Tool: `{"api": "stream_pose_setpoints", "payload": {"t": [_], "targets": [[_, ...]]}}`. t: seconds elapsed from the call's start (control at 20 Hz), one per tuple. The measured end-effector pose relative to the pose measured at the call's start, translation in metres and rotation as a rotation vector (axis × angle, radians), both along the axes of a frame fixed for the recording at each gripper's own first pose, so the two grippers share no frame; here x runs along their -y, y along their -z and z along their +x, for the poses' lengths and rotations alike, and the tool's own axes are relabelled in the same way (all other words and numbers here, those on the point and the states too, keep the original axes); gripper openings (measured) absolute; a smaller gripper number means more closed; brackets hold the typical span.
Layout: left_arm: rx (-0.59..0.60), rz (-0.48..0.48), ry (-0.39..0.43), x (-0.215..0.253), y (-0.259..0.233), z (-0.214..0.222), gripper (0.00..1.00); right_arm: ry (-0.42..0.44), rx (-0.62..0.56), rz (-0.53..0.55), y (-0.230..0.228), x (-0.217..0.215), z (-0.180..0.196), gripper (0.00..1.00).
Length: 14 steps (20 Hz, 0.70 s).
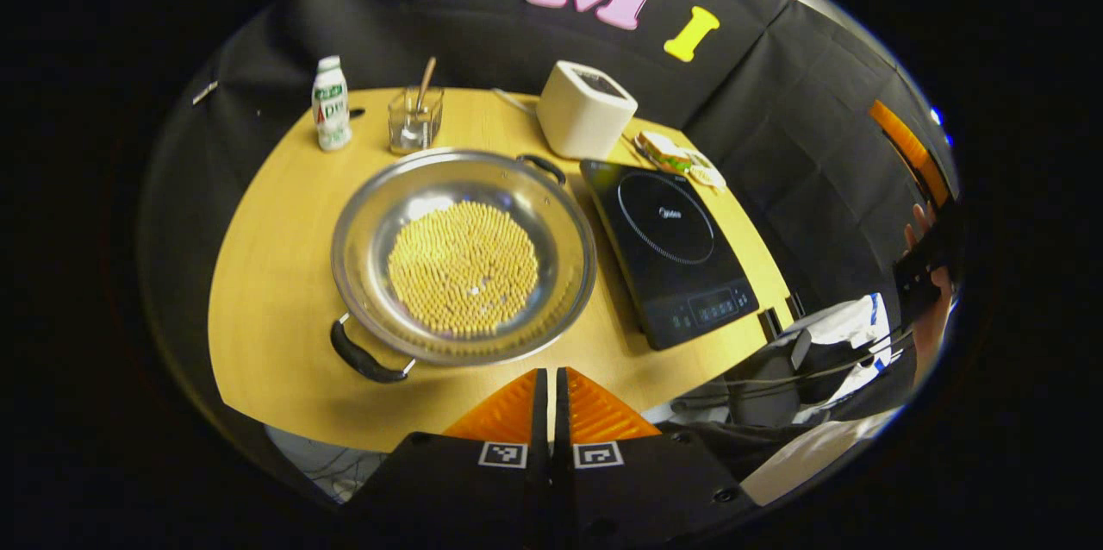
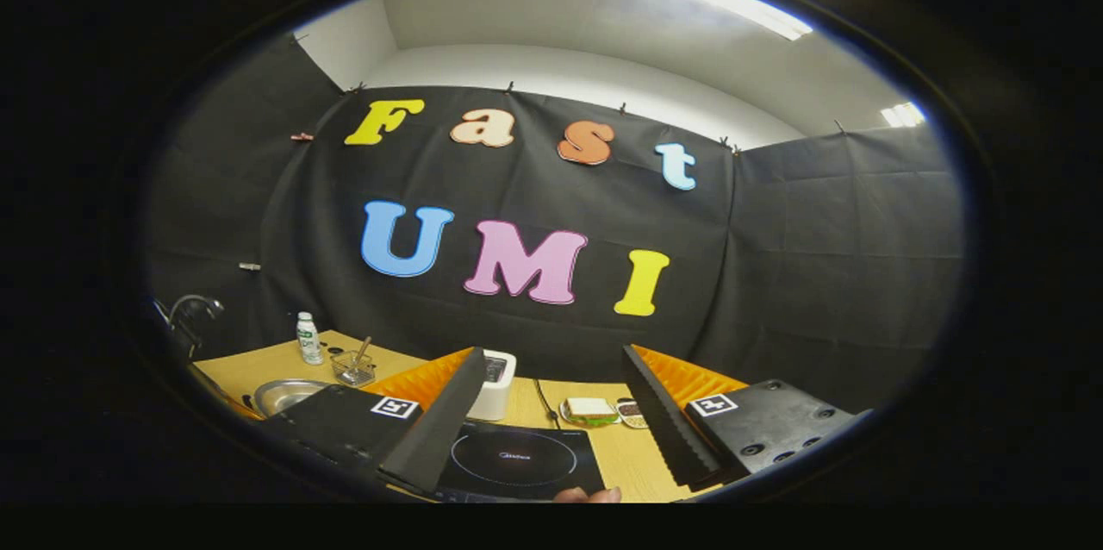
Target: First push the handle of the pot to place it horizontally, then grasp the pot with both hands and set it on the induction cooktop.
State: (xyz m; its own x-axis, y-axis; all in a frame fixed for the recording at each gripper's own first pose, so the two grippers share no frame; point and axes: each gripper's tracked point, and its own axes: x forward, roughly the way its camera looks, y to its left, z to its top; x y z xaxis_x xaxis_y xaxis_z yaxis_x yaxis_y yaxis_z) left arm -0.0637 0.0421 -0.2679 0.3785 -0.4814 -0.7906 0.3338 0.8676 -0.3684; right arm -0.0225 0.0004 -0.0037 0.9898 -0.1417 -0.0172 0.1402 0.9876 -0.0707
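Sitting mid-desk, the round steel pot [image 1: 464,255] holds pale beans; one black handle [image 1: 366,356] points to the near edge, the other [image 1: 543,165] to the far edge. Bare wood [image 1: 258,274] lies open at its left; the flat black cooktop [image 1: 668,248] lies just right. Left gripper [image 1: 549,412] hangs above the near edge, fingers together. Right gripper [image 2: 551,412] stands spread wide over the cooktop, whose front is cut off.
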Motion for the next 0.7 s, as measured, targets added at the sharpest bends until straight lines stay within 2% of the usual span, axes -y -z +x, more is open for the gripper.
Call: {"api": "stream_pose_setpoints", "payload": {"t": [0.15, 0.7], "targets": [[-0.080, 0.020, 0.005, -0.015, 0.025, 0.001, 0.05, 0.013, -0.005, -0.004, 0.003, 0.004, -0.003, 0.98], [-0.133, 0.194, 0.035, -0.057, 0.069, 0.030, 0.05, 0.050, -0.034, -0.014, 0.012, 0.011, -0.011, 0.98]]}}
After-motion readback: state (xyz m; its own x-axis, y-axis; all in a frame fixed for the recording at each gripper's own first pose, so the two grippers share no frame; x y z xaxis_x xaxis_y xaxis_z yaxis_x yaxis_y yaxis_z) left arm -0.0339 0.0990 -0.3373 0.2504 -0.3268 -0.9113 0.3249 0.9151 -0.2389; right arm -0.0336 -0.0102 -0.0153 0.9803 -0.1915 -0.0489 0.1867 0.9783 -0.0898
